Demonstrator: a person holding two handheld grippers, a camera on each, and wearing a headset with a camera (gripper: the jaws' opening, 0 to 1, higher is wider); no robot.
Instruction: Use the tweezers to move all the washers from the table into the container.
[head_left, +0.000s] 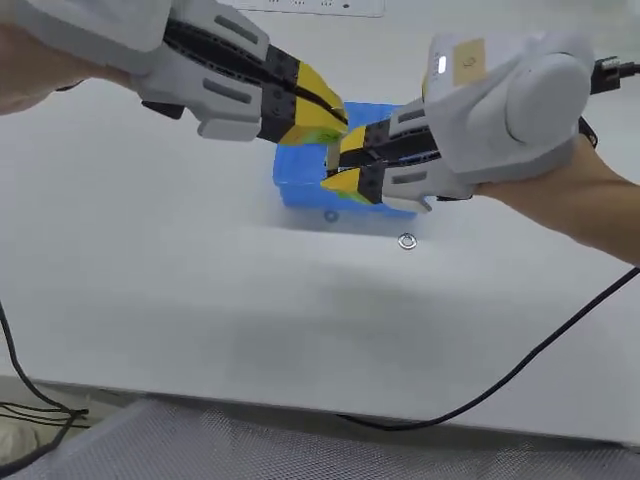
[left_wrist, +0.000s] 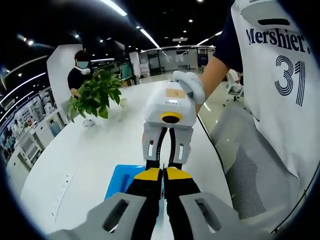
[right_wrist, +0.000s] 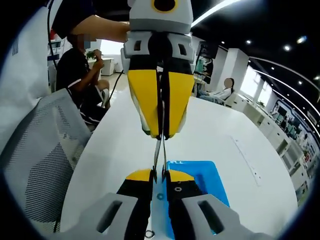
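Table (head_left: 150, 300): white, broad, and bearing all the work items.
Chair (head_left: 200, 440): grey mesh back at the near table edge, below the work.
Left gripper (head_left: 338, 120): comes in from the upper left in the head view, over the container's far side. In the right gripper view its yellow jaws stand pressed together on the upper part of the tweezers.
Right gripper (head_left: 336, 166): comes in from the right and meets the left gripper nose to nose above the container. Its jaws sit close on either side of the tweezers' lower end, with a narrow gap. I cannot tell whether they are pressing.
Container (head_left: 300, 190): a blue, shallow tray on the table directly under both grippers, partly hidden by them.
Cable (head_left: 520, 365): black, running from the right forearm across the table and over the near edge.
Tweezers (right_wrist: 159, 150): thin metal, bridging the two grippers, with the tips ending between the right gripper's jaws.
Washer one (head_left: 406, 241): on the bare table, just in front of the container's right corner.
Washer two (head_left: 331, 216): on the table, touching or just beside the container's front wall.
Washer three (right_wrist: 178, 189): a small ring seen on the blue container floor.
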